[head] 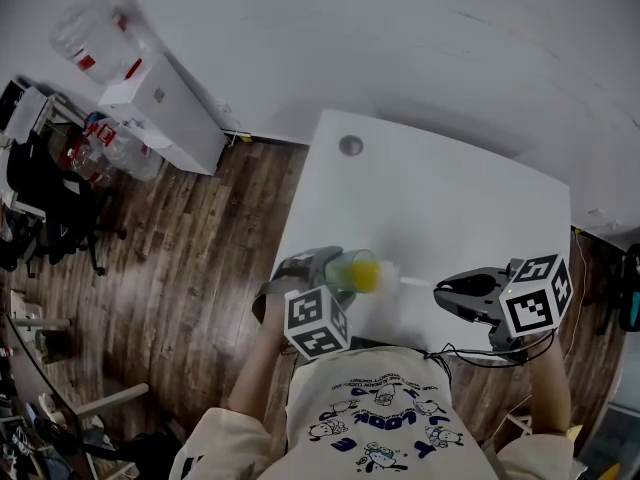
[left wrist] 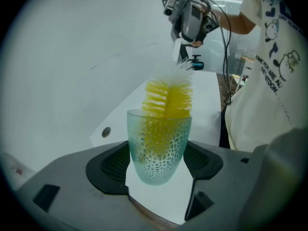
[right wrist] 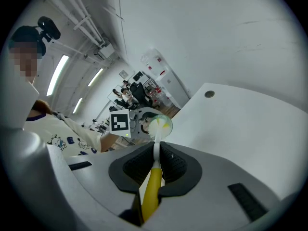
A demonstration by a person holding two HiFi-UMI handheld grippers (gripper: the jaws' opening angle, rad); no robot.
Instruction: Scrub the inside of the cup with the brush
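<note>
My left gripper (left wrist: 156, 160) is shut on a pale green dotted cup (left wrist: 159, 146), gripped by its lower body between both pads. In the head view the cup (head: 350, 271) lies tipped, mouth toward the right, above the table's near-left corner. A brush with yellow and white bristles (left wrist: 168, 100) sits partly inside the cup. Its thin white stem (head: 415, 282) runs right to my right gripper (head: 440, 290). The right gripper (right wrist: 155, 163) is shut on the brush's handle (right wrist: 151, 189), yellow below and white at the pads.
A white table (head: 450, 208) with a round grommet (head: 351, 146) at its far left lies under both grippers. Wooden floor, a white cabinet (head: 165, 113) and office chairs (head: 45, 198) are off to the left. A cable (head: 470, 353) trails by the table's near edge.
</note>
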